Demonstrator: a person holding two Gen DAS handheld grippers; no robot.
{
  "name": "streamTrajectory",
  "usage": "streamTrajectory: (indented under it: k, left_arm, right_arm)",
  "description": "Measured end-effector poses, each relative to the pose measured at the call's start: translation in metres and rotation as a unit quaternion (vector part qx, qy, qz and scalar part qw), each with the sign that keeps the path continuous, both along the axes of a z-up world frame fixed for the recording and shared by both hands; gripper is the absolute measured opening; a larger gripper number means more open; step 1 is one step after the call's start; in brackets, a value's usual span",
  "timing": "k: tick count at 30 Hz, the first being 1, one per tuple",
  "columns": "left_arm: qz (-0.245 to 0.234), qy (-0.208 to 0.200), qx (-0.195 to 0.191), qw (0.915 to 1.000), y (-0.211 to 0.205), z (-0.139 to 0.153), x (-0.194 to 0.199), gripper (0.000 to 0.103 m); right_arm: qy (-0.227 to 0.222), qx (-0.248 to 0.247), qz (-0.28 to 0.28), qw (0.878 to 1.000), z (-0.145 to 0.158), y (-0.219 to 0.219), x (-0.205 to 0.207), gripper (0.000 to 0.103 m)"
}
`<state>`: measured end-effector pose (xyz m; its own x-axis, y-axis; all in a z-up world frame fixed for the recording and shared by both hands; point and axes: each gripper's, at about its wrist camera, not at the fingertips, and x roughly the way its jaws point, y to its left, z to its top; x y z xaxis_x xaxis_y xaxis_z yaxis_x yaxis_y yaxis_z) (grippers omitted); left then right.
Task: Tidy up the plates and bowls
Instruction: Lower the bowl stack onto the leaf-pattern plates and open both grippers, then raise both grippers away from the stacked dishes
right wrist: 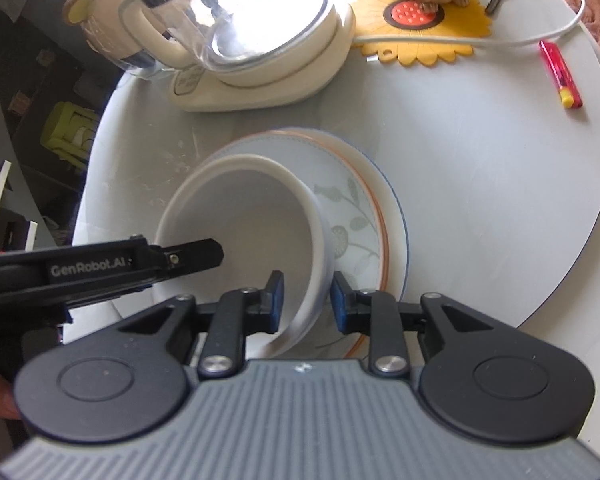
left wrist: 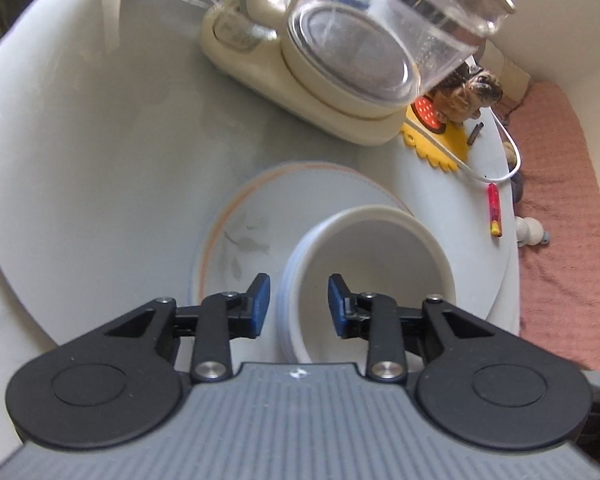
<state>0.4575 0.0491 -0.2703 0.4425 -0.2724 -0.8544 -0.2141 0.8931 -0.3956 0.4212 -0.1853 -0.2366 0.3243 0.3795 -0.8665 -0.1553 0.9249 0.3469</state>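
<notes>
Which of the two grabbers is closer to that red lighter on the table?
Right, probably. The right gripper straddles the white bowl rim on the side facing the red lighter; the left gripper straddles the opposite rim.

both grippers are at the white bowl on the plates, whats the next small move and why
Probably close both grippers on the rim, then lift. The white bowl sits on the stacked plates, and its wall runs between the open fingers of the left gripper and of the right gripper, on opposite sides; neither visibly pinches it yet.
</notes>
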Motion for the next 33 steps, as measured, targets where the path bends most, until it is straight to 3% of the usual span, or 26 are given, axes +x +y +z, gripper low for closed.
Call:
streamTrajectory:
  k: [5, 12, 20, 23, 29, 33]
  left_arm:
    - [-0.012, -0.027, 0.018, 0.9994, 0.011, 0.035, -0.008, 0.037]
    - [-0.019, -0.082, 0.027, 0.9961, 0.024, 0.106, -0.019, 0.037]
    - [-0.04, -0.17, 0.054, 0.9831, 0.013, 0.184, -0.052, 0.037]
    - [-0.043, -0.185, 0.057, 0.9801, 0.008, 0.2, -0.069, 0.037]
    - [-0.044, -0.208, 0.1, 0.972, -0.005, 0.222, -0.114, 0.037]
    - [-0.031, -0.212, 0.095, 0.9721, -0.002, 0.226, -0.146, 0.037]
  right_arm:
    - [-0.026, 0.007, 0.004, 1.0, 0.031, -0.012, -0.004, 0.031]
    - [-0.08, 0.021, -0.001, 0.997, 0.089, -0.026, -0.009, 0.031]
    - [-0.156, 0.03, 0.014, 0.987, 0.155, -0.03, -0.035, 0.031]
    - [-0.172, 0.037, 0.011, 0.984, 0.17, -0.033, -0.049, 0.031]
    - [-0.198, 0.046, 0.013, 0.979, 0.193, -0.041, -0.086, 0.031]
    - [-0.205, 0.054, 0.016, 0.977, 0.205, -0.05, -0.116, 0.031]
